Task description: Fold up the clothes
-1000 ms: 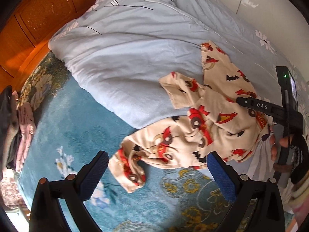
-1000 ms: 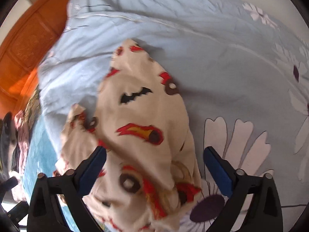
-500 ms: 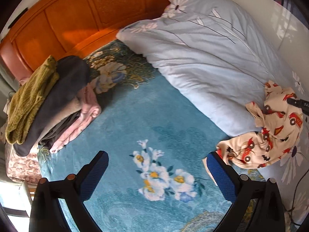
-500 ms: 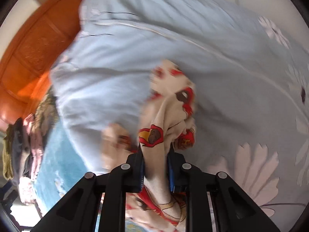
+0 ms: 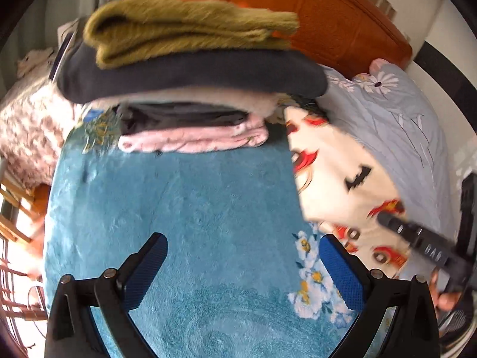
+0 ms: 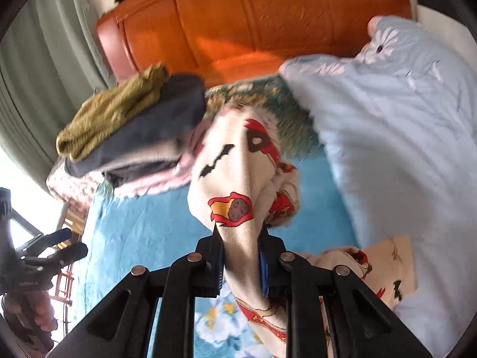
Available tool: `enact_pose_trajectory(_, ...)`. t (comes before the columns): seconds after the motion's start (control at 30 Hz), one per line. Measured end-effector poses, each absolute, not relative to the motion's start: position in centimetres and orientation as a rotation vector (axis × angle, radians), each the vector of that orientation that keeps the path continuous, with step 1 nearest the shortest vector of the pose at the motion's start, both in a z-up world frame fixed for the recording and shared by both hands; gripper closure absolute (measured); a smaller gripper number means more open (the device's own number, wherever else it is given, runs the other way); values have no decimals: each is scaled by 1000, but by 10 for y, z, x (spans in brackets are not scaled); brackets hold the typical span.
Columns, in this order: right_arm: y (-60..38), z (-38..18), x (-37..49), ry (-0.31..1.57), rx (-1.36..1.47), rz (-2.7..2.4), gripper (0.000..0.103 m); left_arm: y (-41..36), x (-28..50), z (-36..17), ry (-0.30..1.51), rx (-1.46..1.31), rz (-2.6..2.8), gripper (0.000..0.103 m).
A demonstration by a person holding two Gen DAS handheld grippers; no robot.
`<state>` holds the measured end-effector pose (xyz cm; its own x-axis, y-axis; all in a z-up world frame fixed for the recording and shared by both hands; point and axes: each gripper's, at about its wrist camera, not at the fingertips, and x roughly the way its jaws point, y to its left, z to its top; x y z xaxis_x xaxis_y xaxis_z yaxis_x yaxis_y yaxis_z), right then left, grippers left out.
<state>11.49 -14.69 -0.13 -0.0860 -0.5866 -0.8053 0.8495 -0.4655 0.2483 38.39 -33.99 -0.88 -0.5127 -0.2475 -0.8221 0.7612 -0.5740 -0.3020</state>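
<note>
Bed (image 5: pixel 179 208), cream garment (image 6: pixel 238 185) pinched

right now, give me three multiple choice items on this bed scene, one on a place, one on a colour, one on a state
1. Where does the olive green garment lie?
A. on top of the stack of folded clothes
B. on the grey-blue duvet
C. in the left claw

2. What colour is the plush blanket on the bed?
A. red
B. teal blue
C. white

3. How is the right claw?
A. wide open and empty
B. shut on the cream printed garment
C. shut on the pink garment

Answers:
1. A, it tops the dark grey piece of the stack.
2. B, teal pile with white flowers spreads under the left claw.
3. B, cream cloth is pinched between its pads.
</note>
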Motion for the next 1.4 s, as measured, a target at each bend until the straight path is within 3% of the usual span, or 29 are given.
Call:
enact_pose_trajectory(0.17,-162,-100,193,543,1223,-1576,84,-359,419,-68,1148,991,-1992,1)
enact_pose_trajectory(0.43,-132,-141,257,771,1127,-1445,83,-375,404,-110,1304,986,-1941,1)
enact_pose_trajectory(0.5,-121,-145,251,766,1134,-1432,80,-372,395,-114,1279,1038,-1968,1)
enact_pose_trajectory(0.57,-113,-146,239,709,1165,-1406,64,-368,390,-115,1221,1100,-2000,1)
enact_pose_trajectory(0.67,-101,-137,213,558,1246,-1353,52,-371,383,-114,1214,1093,-2025,1)
enact_pose_trajectory(0.83,-79,-98,123,310,1299,-1501,50,-370,338,-114,1260,1116,-2043,1)
enact_pose_trajectory(0.93,-77,-95,55,250,1356,-1709,42,-363,301,-114,1245,1178,-2055,1)
enact_pose_trajectory(1.1,-103,-94,74,131,1581,-1891,42,-328,235,-124,920,1394,-2036,1)
enact_pose_trajectory(1.23,-120,-91,72,149,1597,-1927,42,-310,218,-141,781,1474,-1992,1)
enact_pose_trajectory(1.4,-178,-110,66,284,1558,-1873,42,-313,227,-155,779,1480,-1935,5)
